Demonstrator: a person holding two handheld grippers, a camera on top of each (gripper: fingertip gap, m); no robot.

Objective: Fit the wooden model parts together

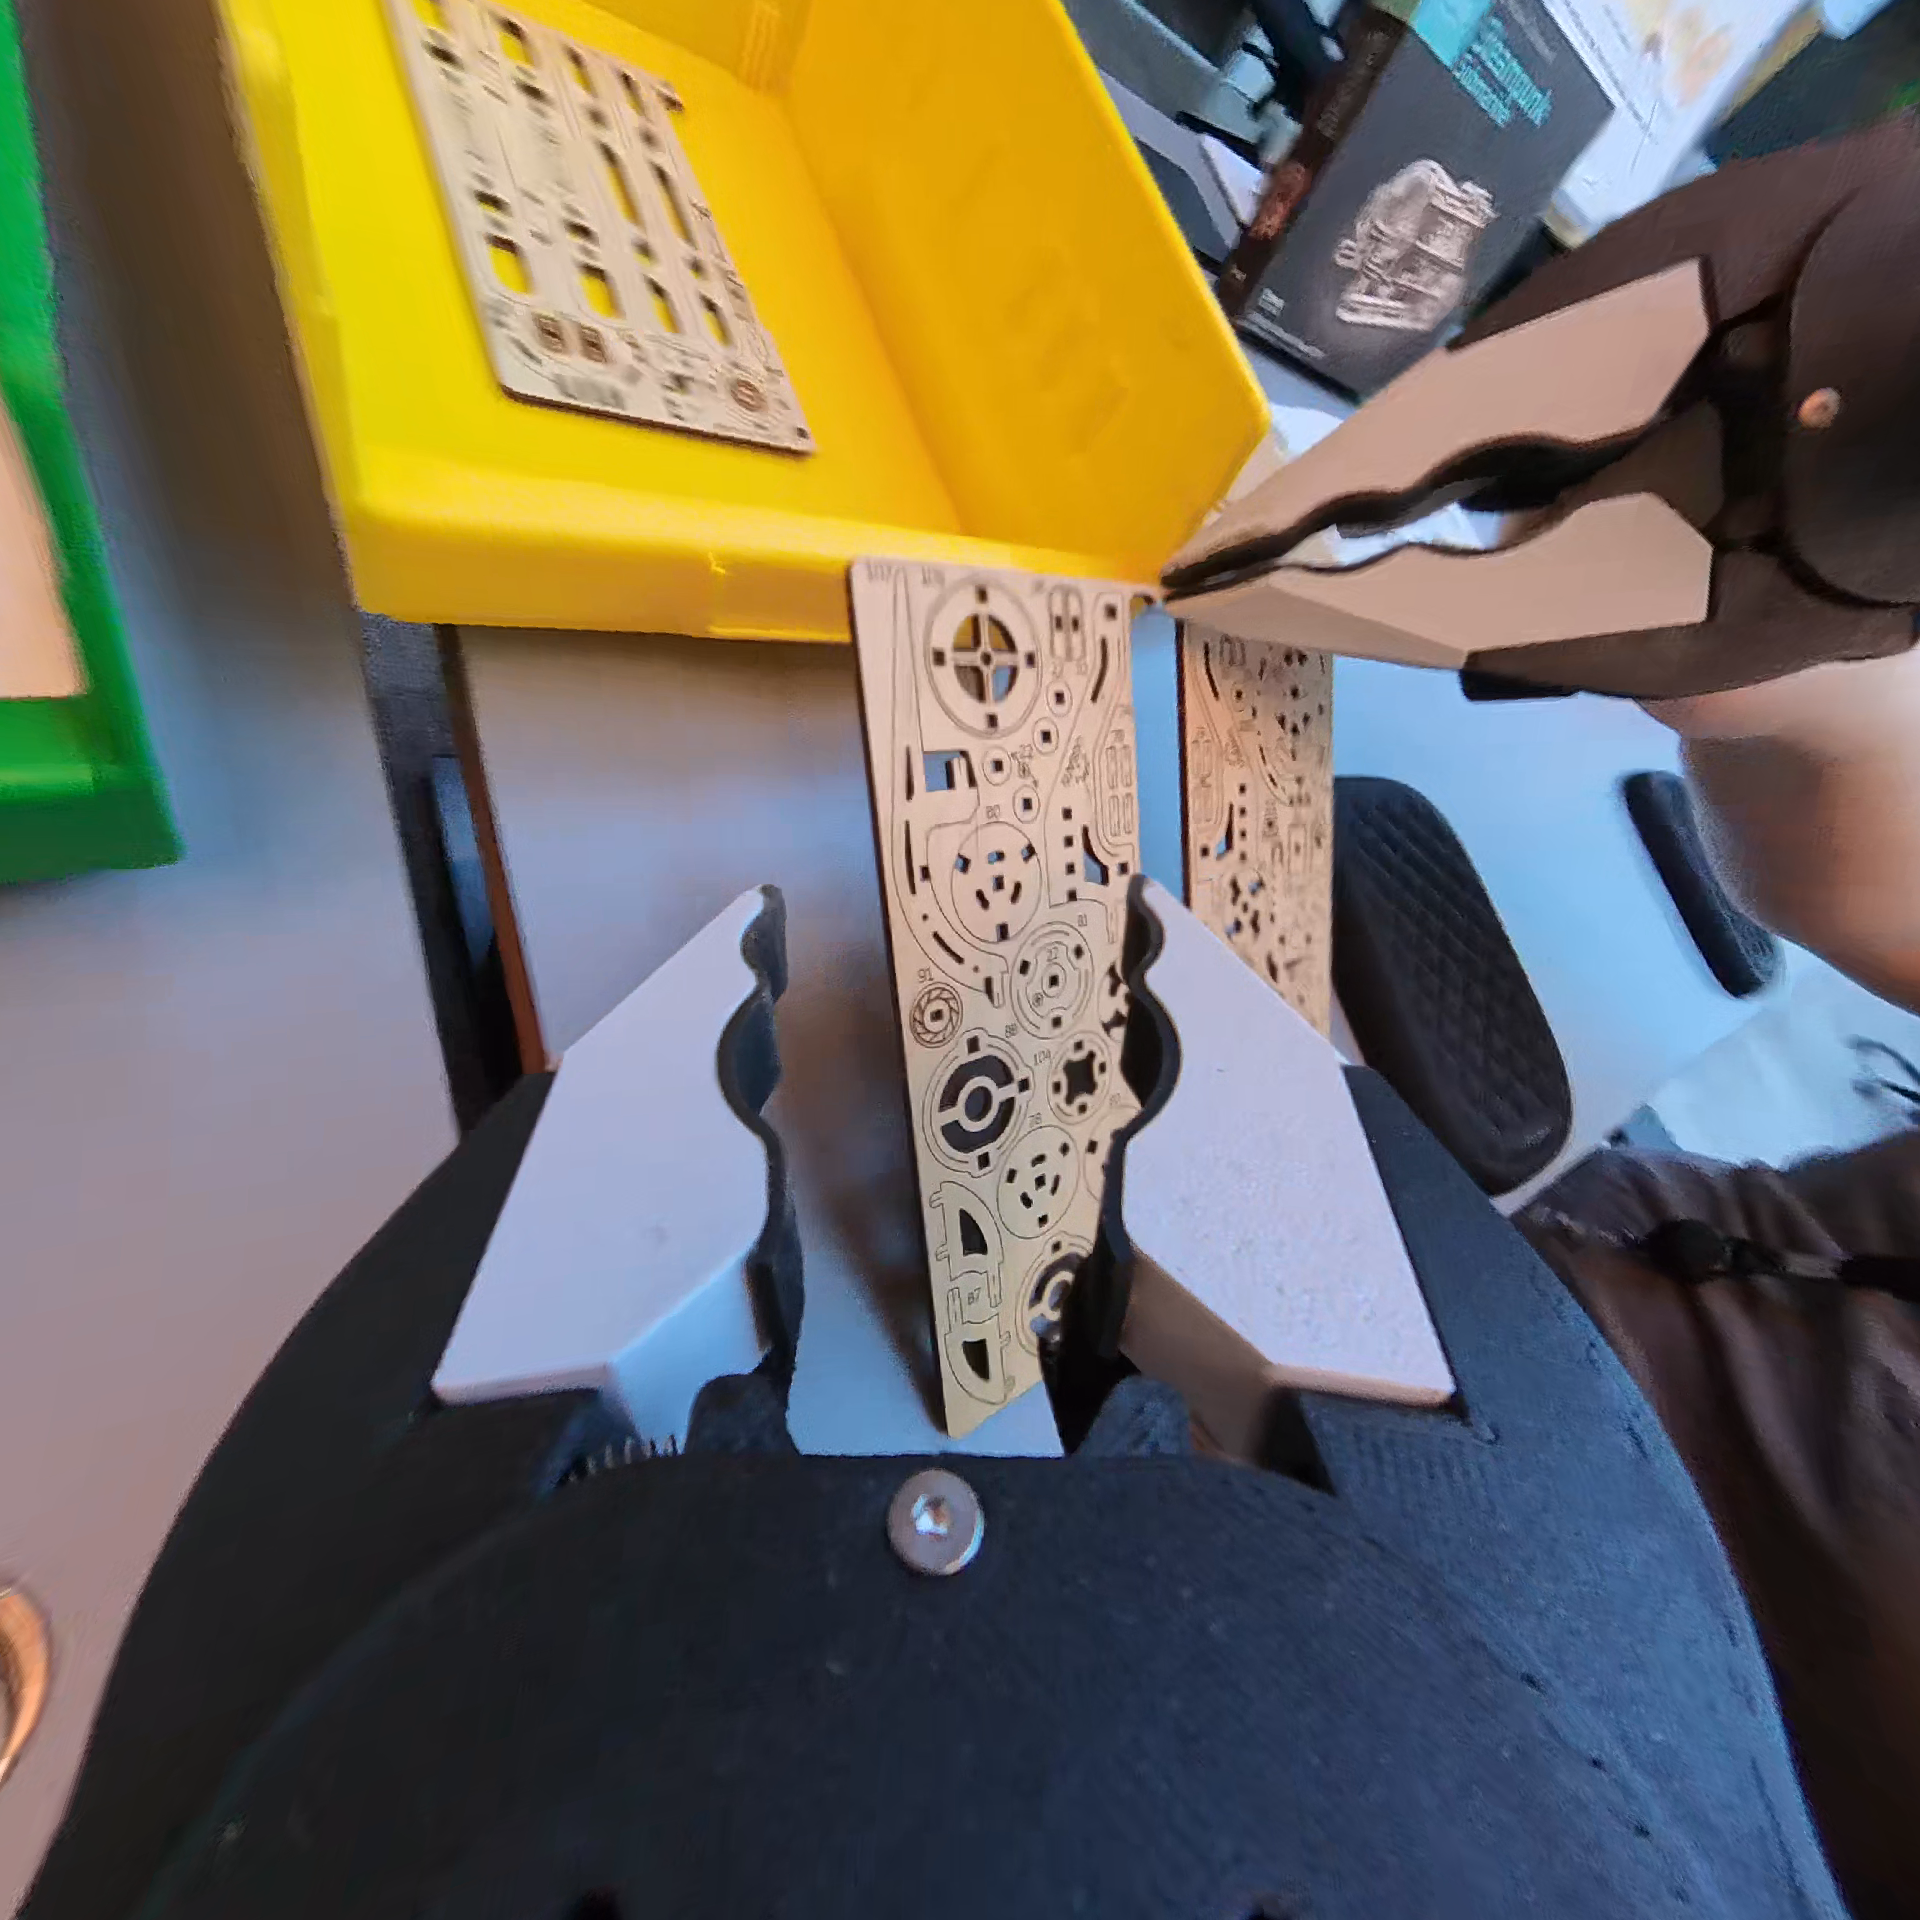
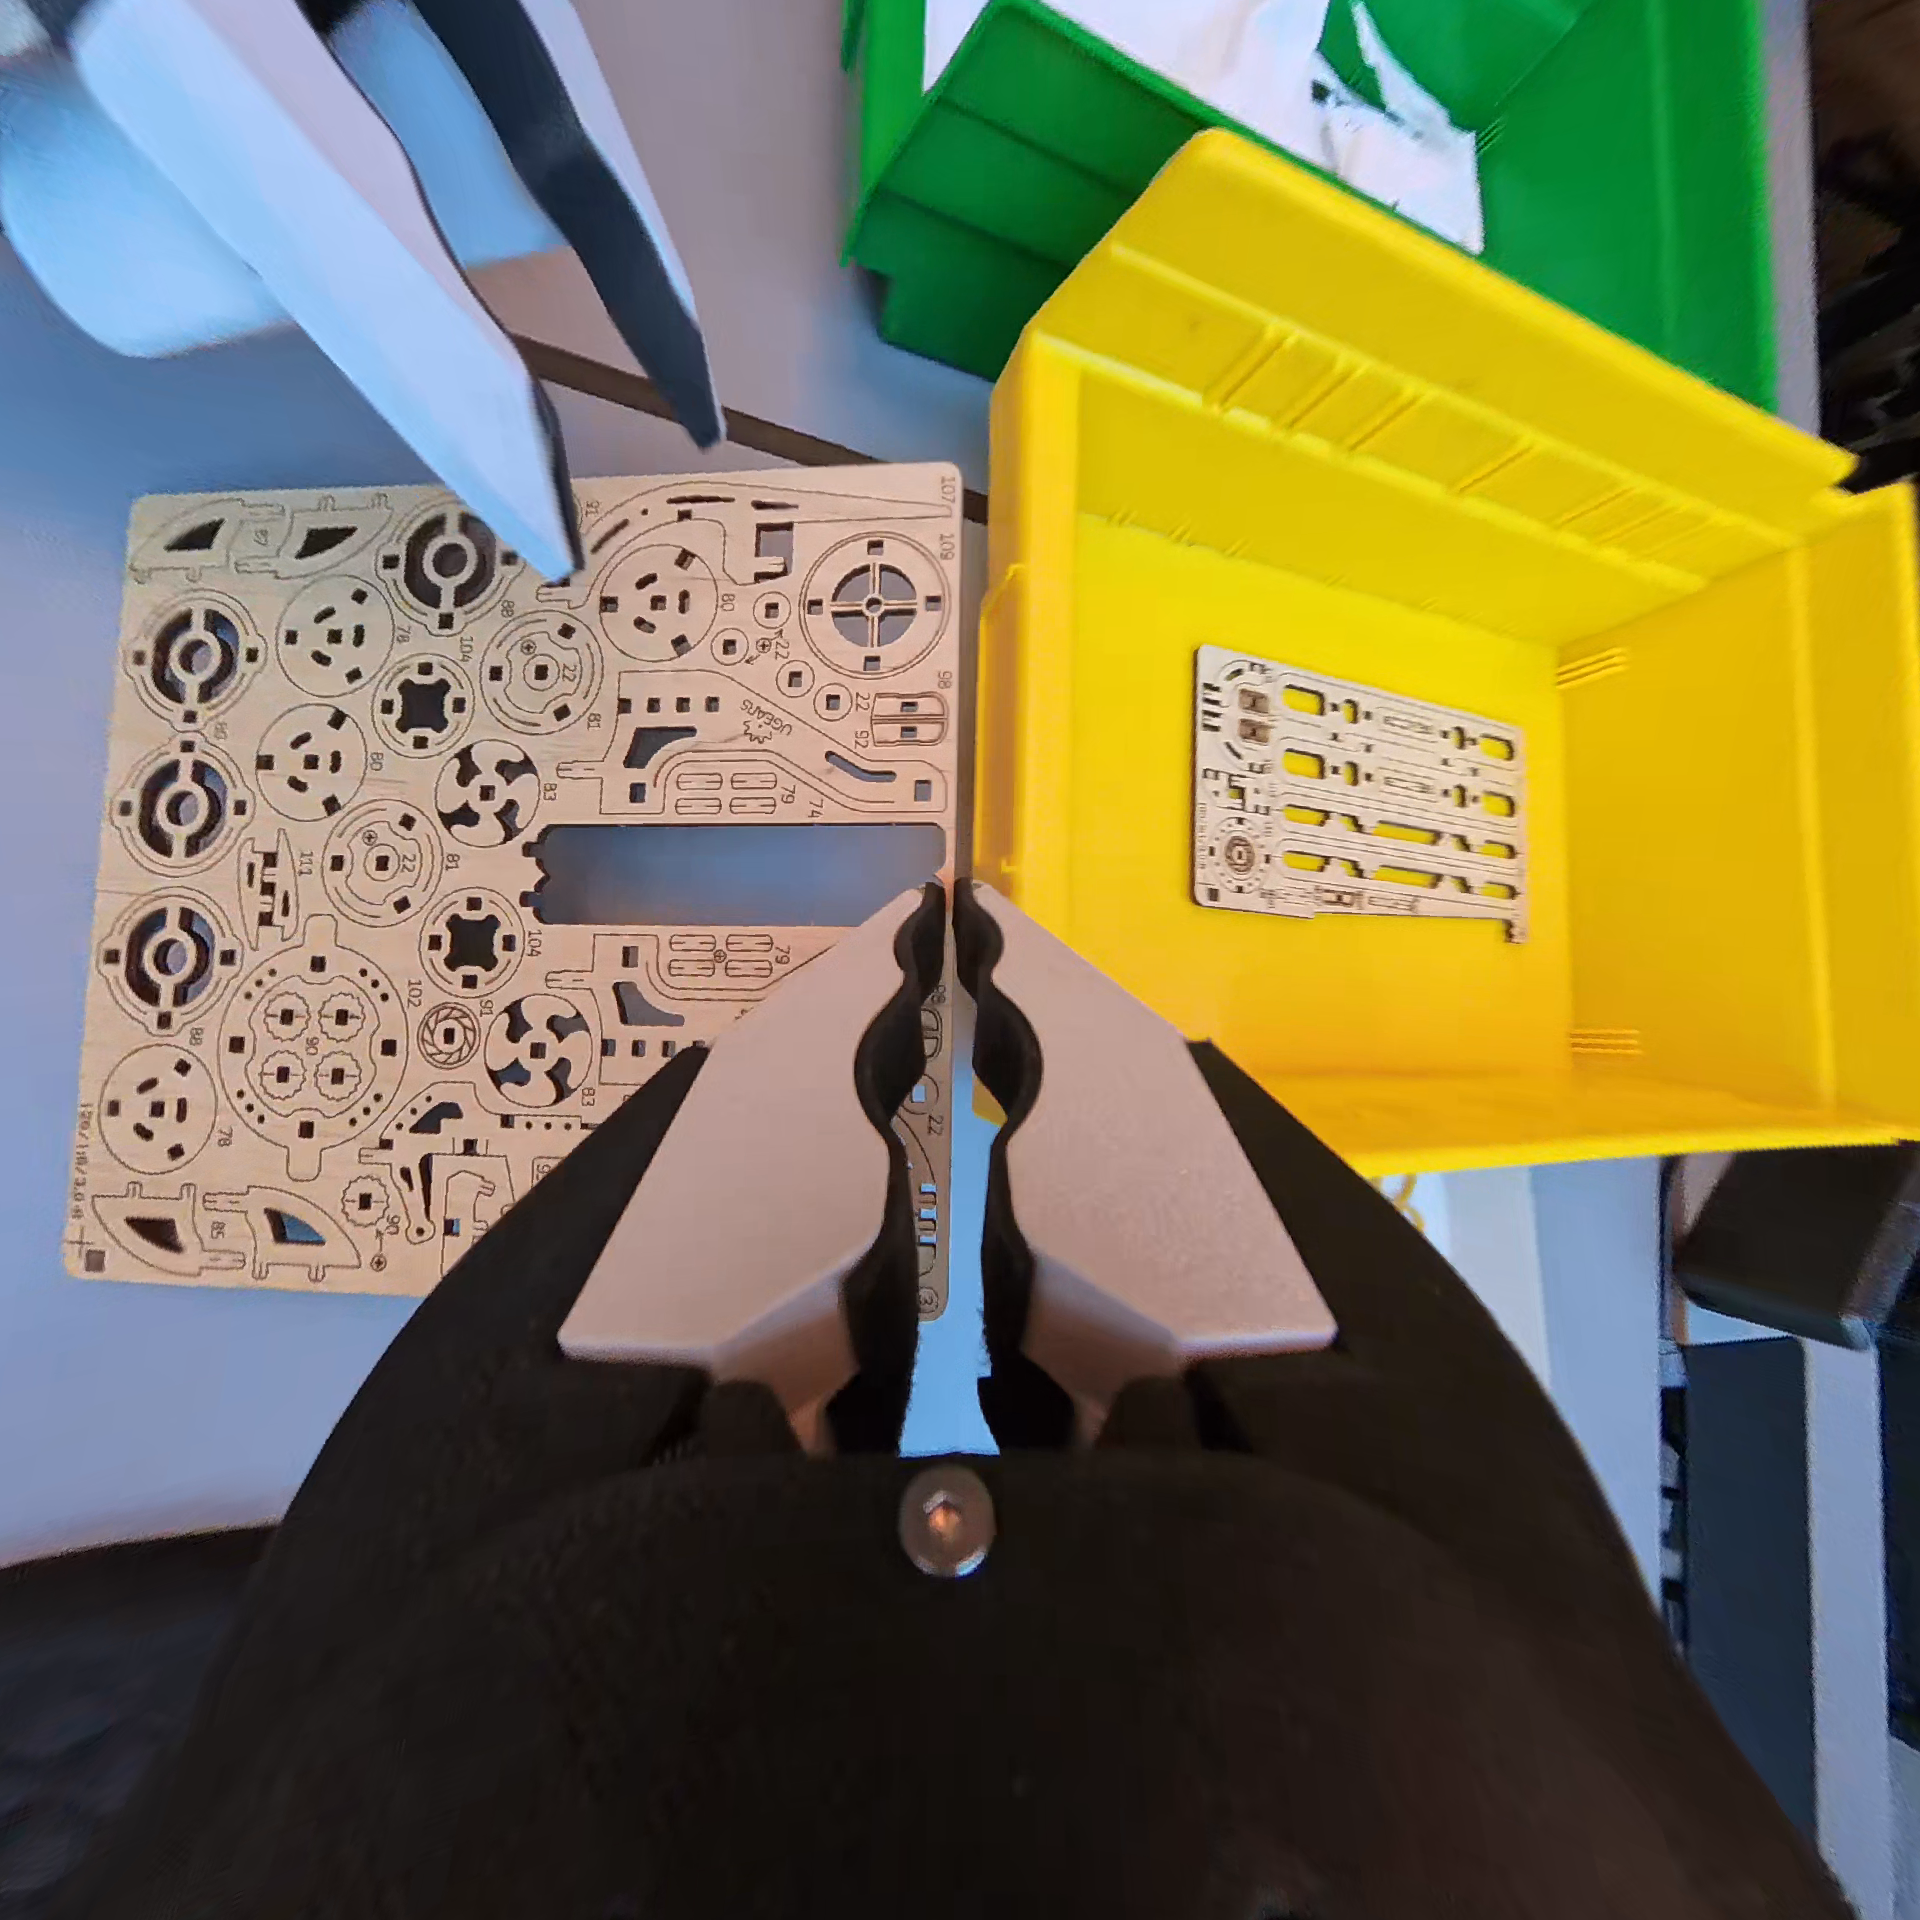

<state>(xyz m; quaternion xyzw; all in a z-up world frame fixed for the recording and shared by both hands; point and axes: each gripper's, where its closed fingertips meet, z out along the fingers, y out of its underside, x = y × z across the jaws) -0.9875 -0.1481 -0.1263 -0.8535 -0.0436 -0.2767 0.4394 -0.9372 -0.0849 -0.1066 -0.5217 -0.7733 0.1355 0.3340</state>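
Observation:
A thin wooden parts sheet (image 2: 343, 831), laser-cut with gears and discs and with a long rectangular cut-out, lies face-up on the pale table beside a yellow bin. It shows foreshortened in the left wrist view (image 1: 997, 831). My right gripper (image 2: 948, 896), with tan fingers, is shut across the narrow strip at the cut-out's end on the sheet's edge; it also shows in the left wrist view (image 1: 1164, 594). My left gripper (image 1: 956, 904), with grey fingers, is open around the sheet, which rests by its right finger. In the right wrist view, the left gripper (image 2: 634, 499) has one fingertip on the sheet's face.
The yellow bin (image 2: 1143, 447) (image 1: 623, 561) holds a smaller wooden sheet (image 2: 1361, 790) (image 1: 592, 208). A green bin (image 2: 987, 208) (image 1: 62, 623) stands behind it. A dark box (image 1: 1403, 187) stands at the back. A black mesh chair (image 1: 1455, 987) and a person's arm (image 1: 1818, 779) are at the right. My hands' fingertips stand some 9 cm from each other.

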